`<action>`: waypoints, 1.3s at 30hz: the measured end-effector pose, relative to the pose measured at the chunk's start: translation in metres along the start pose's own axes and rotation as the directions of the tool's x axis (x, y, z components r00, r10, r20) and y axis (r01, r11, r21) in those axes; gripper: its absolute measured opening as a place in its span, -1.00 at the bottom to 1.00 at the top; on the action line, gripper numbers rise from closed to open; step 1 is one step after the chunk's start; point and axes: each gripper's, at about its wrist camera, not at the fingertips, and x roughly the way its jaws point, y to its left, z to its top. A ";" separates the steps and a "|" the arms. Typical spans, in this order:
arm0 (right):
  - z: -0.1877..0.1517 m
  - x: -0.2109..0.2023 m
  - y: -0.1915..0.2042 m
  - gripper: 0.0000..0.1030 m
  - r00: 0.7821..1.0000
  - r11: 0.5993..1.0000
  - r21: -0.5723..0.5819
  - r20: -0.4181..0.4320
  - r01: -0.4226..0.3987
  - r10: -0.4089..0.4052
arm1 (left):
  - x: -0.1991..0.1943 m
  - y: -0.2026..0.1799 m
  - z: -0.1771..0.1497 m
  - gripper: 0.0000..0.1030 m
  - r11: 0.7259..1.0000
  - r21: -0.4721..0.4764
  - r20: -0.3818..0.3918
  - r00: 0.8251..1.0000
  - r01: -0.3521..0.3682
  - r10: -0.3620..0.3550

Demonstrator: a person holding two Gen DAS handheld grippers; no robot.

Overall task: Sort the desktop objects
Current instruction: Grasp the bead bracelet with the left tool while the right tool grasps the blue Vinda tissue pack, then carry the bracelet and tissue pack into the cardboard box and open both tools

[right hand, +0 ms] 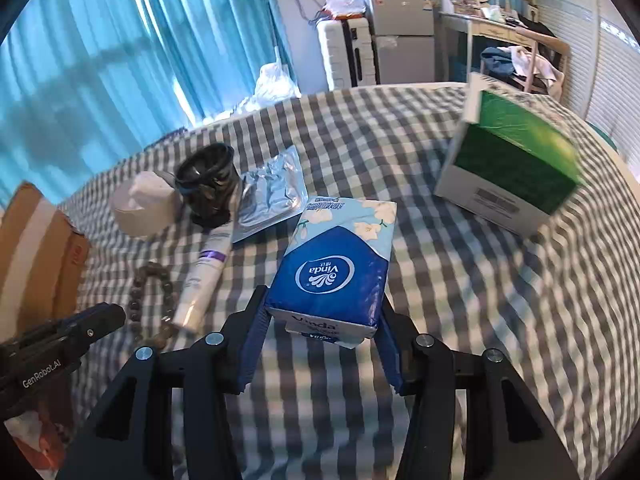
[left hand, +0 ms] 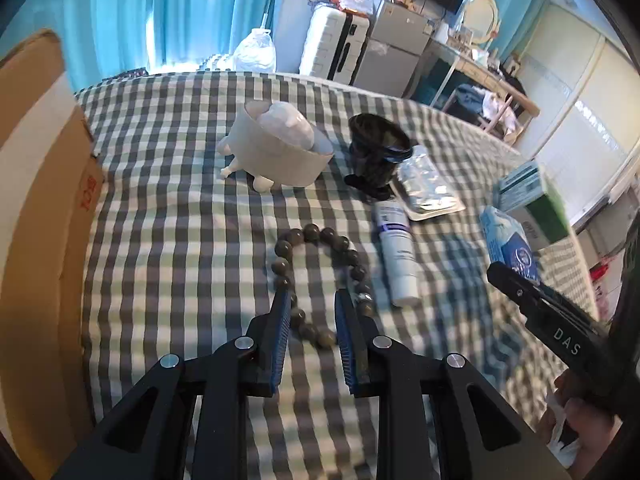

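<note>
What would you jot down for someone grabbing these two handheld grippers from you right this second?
Left gripper: closed on the near part of the bead bracelet, which still trails on the checked cloth.
Right gripper: clamped on the near end of the blue tissue pack.
On the cloth: white tube, foil blister pack, dark cup, white footed bowl, green and white box. Cardboard box at the left edge.
Done: two items gripped.
Left: where each belongs is not shown; everything else remains unsorted.

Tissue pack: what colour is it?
Tissue pack: blue with white flowers, clearest in the right wrist view.
</note>
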 end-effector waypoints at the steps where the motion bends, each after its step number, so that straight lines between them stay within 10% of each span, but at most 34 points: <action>1: -0.003 -0.006 0.001 -0.04 1.000 1.000 0.007 -0.001 -0.010 0.010 | -0.006 -0.002 -0.003 -0.60 1.000 0.005 0.003 1.000 0.002 -0.002; 6: -0.011 -0.030 0.001 -0.04 1.000 0.999 0.023 0.011 -0.027 0.026 | -0.007 -0.005 -0.008 -0.55 1.000 0.003 -0.012 1.000 -0.006 0.006; 10: -0.012 -0.036 0.003 -0.04 0.999 0.999 0.022 0.021 -0.047 0.047 | 0.012 -0.004 -0.006 0.08 0.998 -0.009 -0.032 0.998 -0.061 0.061; 12: -0.011 -0.035 0.003 -0.04 0.998 0.998 0.017 0.023 -0.056 0.055 | 0.021 -0.001 -0.005 0.09 0.997 -0.016 -0.025 0.997 -0.077 0.077; 14: -0.010 -0.029 0.002 -0.04 0.997 0.997 0.022 0.014 -0.070 0.070 | 0.033 0.005 -0.004 -0.09 0.997 -0.022 -0.042 0.996 -0.075 0.074; 15: -0.010 -0.026 0.000 -0.04 0.997 0.997 0.025 0.008 -0.073 0.073 | 0.043 0.007 -0.003 -0.64 0.998 -0.015 -0.068 0.996 -0.059 0.058; 17: -0.010 -0.018 -0.004 -0.04 0.997 0.997 0.034 -0.008 -0.075 0.076 | 0.045 0.006 -0.003 -0.77 0.999 0.003 -0.062 0.997 -0.046 0.047; 28: 0.000 -0.034 -0.012 -0.04 0.996 0.994 0.061 0.035 -0.090 0.088 | -0.011 -0.005 0.006 -0.78 0.980 -0.085 0.014 0.984 0.181 -0.180; 39: -0.001 -0.086 0.005 -0.04 0.987 0.993 0.037 0.116 -0.116 0.111 | -0.072 -0.015 0.004 -0.78 0.987 -0.026 0.044 0.987 0.157 -0.156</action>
